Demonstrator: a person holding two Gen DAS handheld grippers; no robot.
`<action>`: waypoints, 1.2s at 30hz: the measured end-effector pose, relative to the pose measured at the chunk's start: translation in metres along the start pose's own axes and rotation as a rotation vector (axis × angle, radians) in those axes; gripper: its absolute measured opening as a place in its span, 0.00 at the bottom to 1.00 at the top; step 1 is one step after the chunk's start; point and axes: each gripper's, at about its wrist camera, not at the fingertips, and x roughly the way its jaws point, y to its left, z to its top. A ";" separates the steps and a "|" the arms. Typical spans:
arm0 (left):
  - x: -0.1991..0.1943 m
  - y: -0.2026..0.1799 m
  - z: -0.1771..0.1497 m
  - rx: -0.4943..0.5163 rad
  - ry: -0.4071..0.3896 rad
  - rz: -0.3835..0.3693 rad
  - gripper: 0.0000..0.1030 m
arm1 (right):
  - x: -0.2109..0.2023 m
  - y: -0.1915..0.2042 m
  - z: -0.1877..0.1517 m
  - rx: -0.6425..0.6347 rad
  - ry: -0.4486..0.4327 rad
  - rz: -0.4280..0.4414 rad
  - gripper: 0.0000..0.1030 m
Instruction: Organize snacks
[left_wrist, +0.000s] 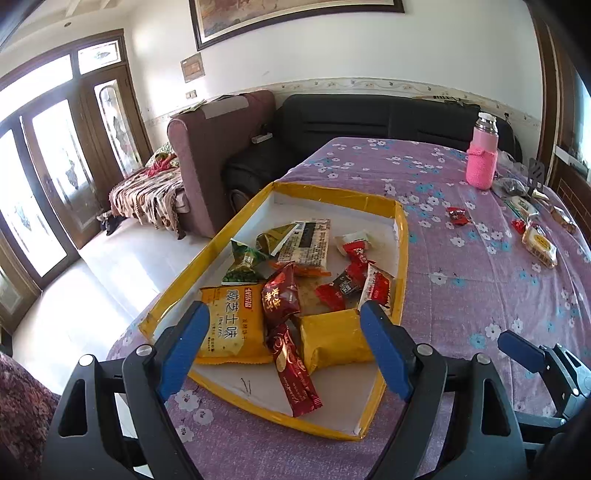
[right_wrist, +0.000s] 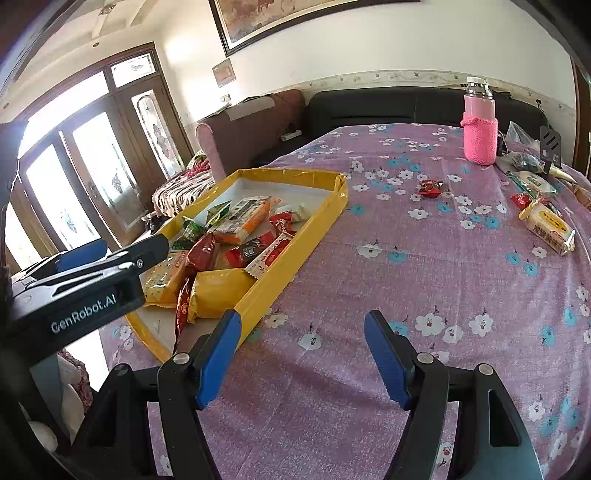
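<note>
only right view shows cracker pack (right_wrist: 549, 223) label clearly.

Mixed snack packets (left_wrist: 280, 295) heaped in yellow-rimmed tray (left_wrist: 400, 266); others (right_wrist: 548, 223) scattered right.

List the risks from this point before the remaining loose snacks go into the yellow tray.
1. The tray is crowded near its front; another packet may land on the yellow packet and slide over the low rim.
2. The loose red candy and cracker pack lie near the pink bottle; reaching with the open right gripper might topple it.
</note>
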 end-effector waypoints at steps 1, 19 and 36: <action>0.001 0.002 0.000 -0.004 0.003 -0.001 0.82 | -0.001 0.000 0.000 -0.002 -0.002 0.001 0.69; 0.041 0.078 -0.015 -0.113 0.113 0.026 0.89 | 0.015 0.042 0.032 -0.077 0.057 0.015 0.78; 0.025 -0.034 0.014 0.119 0.036 -0.032 0.89 | -0.041 -0.088 -0.020 0.224 -0.001 -0.097 0.79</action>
